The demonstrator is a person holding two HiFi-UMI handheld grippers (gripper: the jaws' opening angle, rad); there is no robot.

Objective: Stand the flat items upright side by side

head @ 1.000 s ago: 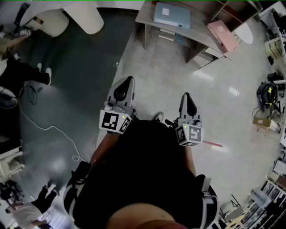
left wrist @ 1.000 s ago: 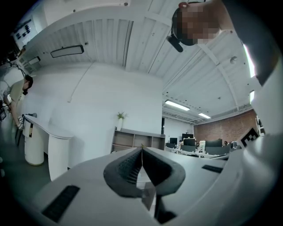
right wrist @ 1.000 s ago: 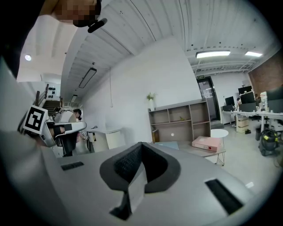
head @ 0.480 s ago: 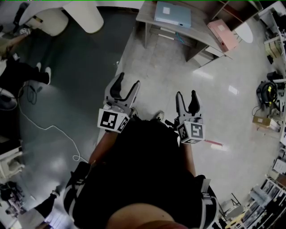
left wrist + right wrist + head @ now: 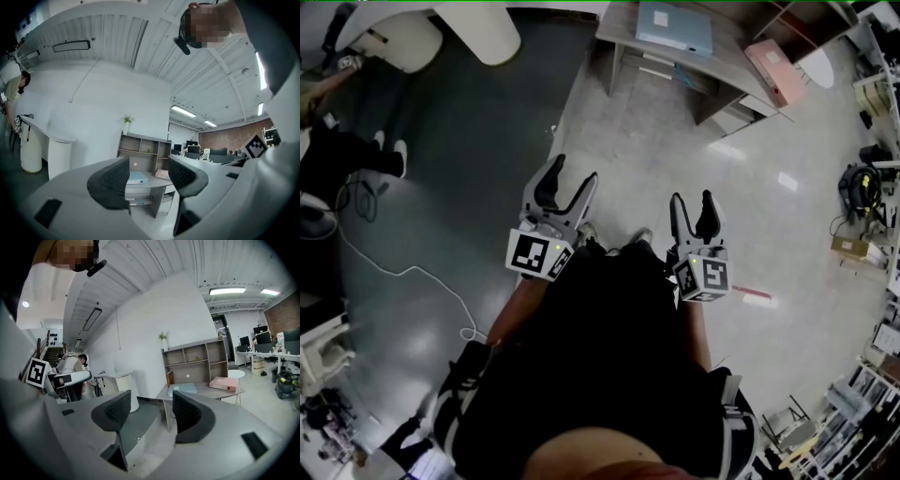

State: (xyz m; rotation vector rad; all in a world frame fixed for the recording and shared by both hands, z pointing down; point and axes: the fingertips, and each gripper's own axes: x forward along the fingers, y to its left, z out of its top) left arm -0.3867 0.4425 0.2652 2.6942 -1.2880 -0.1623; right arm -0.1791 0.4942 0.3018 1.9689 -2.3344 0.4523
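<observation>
Pale blue file (image 5: 674, 28) and pink file (image 5: 779, 73) lie flat on the worktop (image 5: 729, 67), well ahead. The left gripper (image 5: 571, 174) and right gripper (image 5: 692, 199), jaws just opened wide, hold nothing. Gripped at one edge, a file could swing and fall.

Glossy pale tiled floor (image 5: 675, 159) meets dark grey flooring (image 5: 459, 187). A grey wooden surface (image 5: 617, 26) with open shelves (image 5: 143, 145) stands against a white wall (image 5: 117, 98) under strip lights (image 5: 183, 111).

Grey desk (image 5: 727, 58) against the wall, holding a blue binder (image 5: 675, 28) and a pink binder (image 5: 778, 73), both flat, set apart.
</observation>
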